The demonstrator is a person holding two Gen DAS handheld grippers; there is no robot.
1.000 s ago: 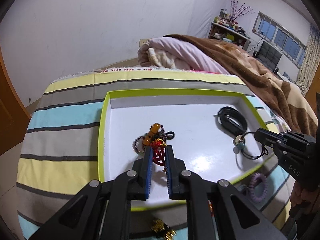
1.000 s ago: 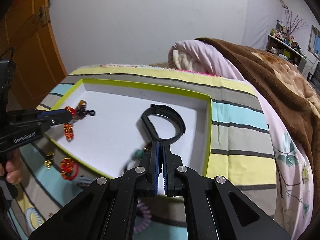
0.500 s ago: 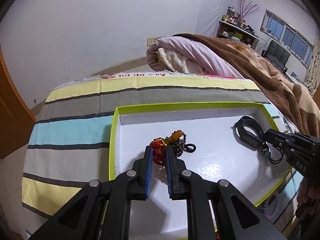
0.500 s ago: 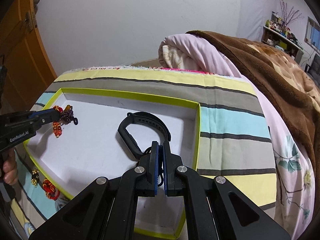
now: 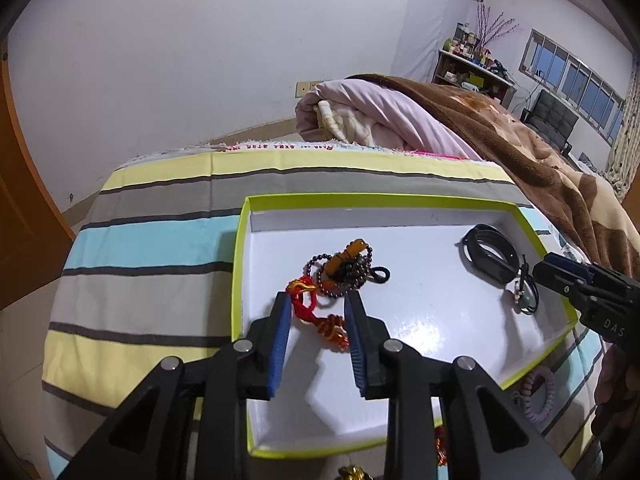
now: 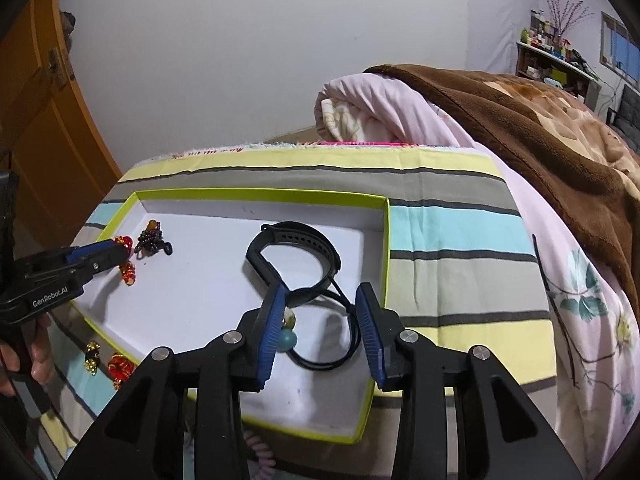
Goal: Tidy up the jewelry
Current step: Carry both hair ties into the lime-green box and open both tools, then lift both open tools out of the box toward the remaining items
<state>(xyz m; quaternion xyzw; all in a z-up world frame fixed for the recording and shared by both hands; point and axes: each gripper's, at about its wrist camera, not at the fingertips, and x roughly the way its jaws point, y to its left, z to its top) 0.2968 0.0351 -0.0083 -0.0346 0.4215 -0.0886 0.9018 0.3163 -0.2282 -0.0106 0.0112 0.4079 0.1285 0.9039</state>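
A white tray with a lime-green rim (image 5: 240, 264) (image 6: 386, 248) lies on the striped bedspread. My left gripper (image 5: 318, 312) is open over the tray's left part, its fingers either side of a red knotted charm (image 5: 316, 316) that lies on the tray. A dark bead bracelet with an amber bead (image 5: 344, 268) lies just beyond it. My right gripper (image 6: 322, 300) is open over the tray's right part, above a black cord necklace with a teal bead (image 6: 290, 338). A black wristband (image 6: 294, 254) lies just beyond it.
A purple coil hair tie (image 5: 540, 394) lies on the bedspread in front of the tray. A gold charm (image 6: 92, 356) and a red charm (image 6: 120, 368) lie there too. A rolled pink and brown quilt (image 5: 400, 116) lies behind the tray.
Both grippers have opened. The left let the red charm down onto the tray beside the bead bracelet. The right released the black cord necklace onto the tray by the wristband.
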